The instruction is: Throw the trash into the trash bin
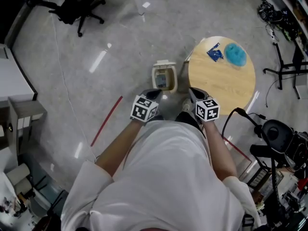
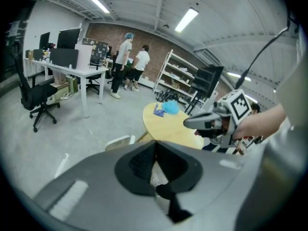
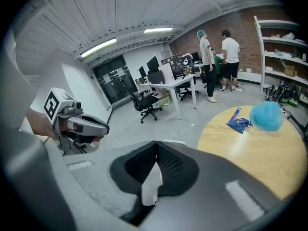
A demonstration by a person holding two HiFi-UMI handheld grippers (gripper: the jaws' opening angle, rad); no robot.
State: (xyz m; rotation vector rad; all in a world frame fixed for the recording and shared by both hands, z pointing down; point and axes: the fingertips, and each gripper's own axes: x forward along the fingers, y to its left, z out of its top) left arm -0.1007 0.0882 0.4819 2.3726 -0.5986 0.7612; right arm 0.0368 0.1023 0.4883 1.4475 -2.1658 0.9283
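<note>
**Tongs shut, trash on table**

Pressed together, pinching nothing: left gripper [image 1: 153,96] and right gripper [image 1: 194,94]. One cream lidded trash bin [image 1: 164,76] on floor just ahead, between them. Beyond right gripper, apart, on one round wooden table [image 1: 226,88]: one crumpled blue wrapper [image 1: 214,52], one blue puffy cap [image 1: 236,55].

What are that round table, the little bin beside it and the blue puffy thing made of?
Round table: looks like pale wood or wood laminate, smooth, with faint grain and a sheen.
Bin: probably cream plastic, moulded, matte.
Blue puffy thing: seems thin crinkled fabric, possibly a disposable cap.
</note>
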